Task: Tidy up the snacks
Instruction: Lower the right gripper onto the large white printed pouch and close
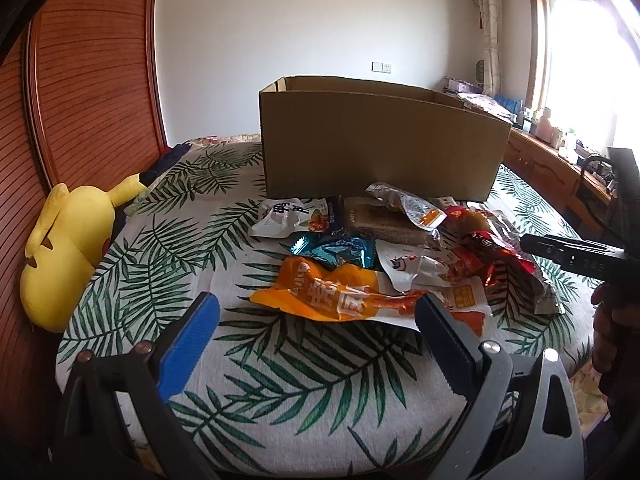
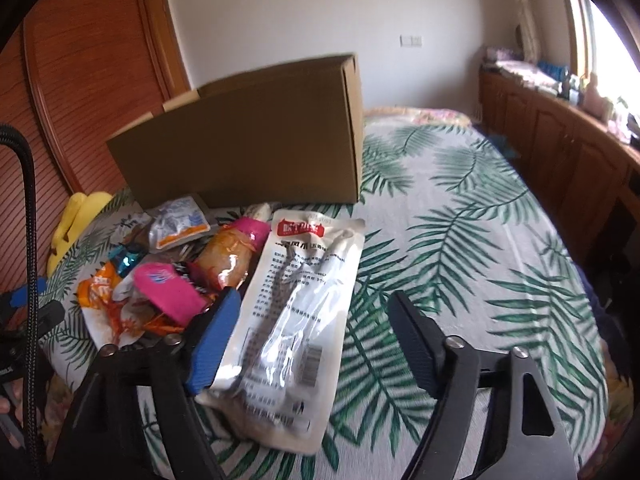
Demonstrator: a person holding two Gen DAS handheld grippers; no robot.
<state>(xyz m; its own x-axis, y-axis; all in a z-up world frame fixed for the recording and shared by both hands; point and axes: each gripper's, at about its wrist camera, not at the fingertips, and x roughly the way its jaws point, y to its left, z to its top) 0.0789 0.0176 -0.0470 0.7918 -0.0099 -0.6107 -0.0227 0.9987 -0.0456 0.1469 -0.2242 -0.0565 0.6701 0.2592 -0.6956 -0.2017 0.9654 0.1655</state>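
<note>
1. Lying on the leaf-print bedspread, the white snack pouch sat between the right gripper's fingers; its left edge lay against the blue-padded finger, while the black finger stood clear of it on the other side. The fingers were apart, not clamped.
2. Left of that blue finger, the rest of the snacks lay heaped: a pink packet, an amber sausage pack, a silver sachet and an orange packet.
3. Seen from the left wrist, the left gripper's fingers were spread wide and held nothing; the orange packet lay just beyond the tips, its near edge close to the right-hand finger.
4. Past the orange packet lay a teal foil packet, a white packet, a brown slab in clear wrap and red packets.
5. Beyond the heap, ahead of both pairs of fingers, an open cardboard box stood on the bed.
6. Far left of the left fingers, a yellow plush toy rested against the wooden headboard.
7. To the right, wooden cabinets ran under a bright window.
</note>
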